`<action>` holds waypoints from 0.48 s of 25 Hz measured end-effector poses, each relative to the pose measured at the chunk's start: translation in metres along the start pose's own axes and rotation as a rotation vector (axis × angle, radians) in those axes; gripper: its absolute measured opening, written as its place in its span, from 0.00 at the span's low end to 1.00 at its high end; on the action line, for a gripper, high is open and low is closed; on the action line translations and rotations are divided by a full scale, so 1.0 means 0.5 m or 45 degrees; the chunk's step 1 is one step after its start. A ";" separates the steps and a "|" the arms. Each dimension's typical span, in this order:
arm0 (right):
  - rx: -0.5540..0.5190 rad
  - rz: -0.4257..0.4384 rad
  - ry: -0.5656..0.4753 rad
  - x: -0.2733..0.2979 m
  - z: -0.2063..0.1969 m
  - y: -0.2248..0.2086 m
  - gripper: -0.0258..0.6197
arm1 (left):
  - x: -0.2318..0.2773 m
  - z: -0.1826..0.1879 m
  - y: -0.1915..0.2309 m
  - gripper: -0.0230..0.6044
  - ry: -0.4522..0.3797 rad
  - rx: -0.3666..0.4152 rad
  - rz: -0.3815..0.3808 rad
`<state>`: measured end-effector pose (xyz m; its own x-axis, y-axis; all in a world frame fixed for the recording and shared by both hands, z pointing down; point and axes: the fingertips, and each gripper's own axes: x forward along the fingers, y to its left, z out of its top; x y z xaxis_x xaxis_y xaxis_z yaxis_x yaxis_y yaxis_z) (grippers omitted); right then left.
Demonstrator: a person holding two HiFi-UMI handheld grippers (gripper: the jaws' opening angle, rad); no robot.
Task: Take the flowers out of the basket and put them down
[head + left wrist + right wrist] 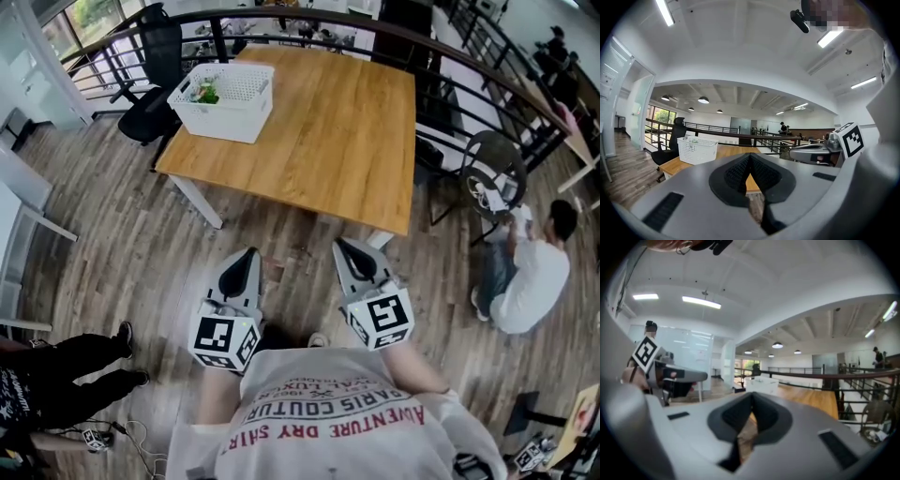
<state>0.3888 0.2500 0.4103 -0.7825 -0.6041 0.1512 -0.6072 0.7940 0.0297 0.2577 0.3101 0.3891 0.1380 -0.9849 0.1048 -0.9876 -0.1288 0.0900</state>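
The flowers (204, 92) are too small to make out — only a speck of green shows over the basket (230, 117) rim, the rest hidden by its wall. In the right gripper view the basket (761, 383) is a blurred white block. The person's hands lie hidden under the left tool (247, 255) and right tool (343, 247).

White perforated basket (246, 105) upright on wooden table (337, 141) far-left corner, flowers (203, 92) with green leaves lying inside
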 end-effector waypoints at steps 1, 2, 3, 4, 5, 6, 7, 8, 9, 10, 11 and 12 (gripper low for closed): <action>0.004 0.015 0.009 0.007 -0.005 0.005 0.08 | 0.001 -0.005 0.009 0.08 0.007 -0.006 0.007; 0.006 0.023 0.022 0.017 -0.010 0.009 0.08 | 0.002 -0.008 0.019 0.08 0.012 -0.013 0.012; 0.008 0.026 0.035 0.028 -0.015 0.012 0.08 | 0.003 -0.011 0.030 0.08 0.017 -0.020 0.016; 0.013 0.027 0.047 0.043 -0.020 0.016 0.09 | 0.006 -0.014 0.044 0.08 0.022 -0.025 0.019; 0.020 0.027 0.057 0.059 -0.023 0.018 0.09 | 0.009 -0.017 0.059 0.08 0.030 -0.028 0.022; 0.029 0.025 0.066 0.077 -0.025 0.020 0.09 | 0.015 -0.021 0.076 0.08 0.037 -0.032 0.023; 0.038 0.019 0.073 0.095 -0.027 0.022 0.09 | 0.021 -0.024 0.094 0.08 0.044 -0.038 0.024; 0.047 0.010 0.077 0.114 -0.027 0.022 0.09 | 0.027 -0.025 0.114 0.08 0.048 -0.044 0.026; 0.055 -0.002 0.078 0.134 -0.026 0.023 0.09 | 0.034 -0.024 0.136 0.08 0.047 -0.051 0.028; 0.062 -0.016 0.077 0.156 -0.023 0.024 0.09 | 0.041 -0.020 0.160 0.08 0.042 -0.057 0.028; 0.070 -0.029 0.077 0.181 -0.018 0.026 0.09 | 0.048 -0.014 0.186 0.08 0.035 -0.062 0.027; 0.078 -0.041 0.079 0.208 -0.012 0.029 0.09 | 0.057 -0.006 0.214 0.08 0.028 -0.065 0.025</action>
<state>0.2993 0.1993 0.4326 -0.7537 -0.6220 0.2122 -0.6405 0.7676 -0.0249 0.1562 0.2685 0.4050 0.1205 -0.9843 0.1290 -0.9851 -0.1025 0.1379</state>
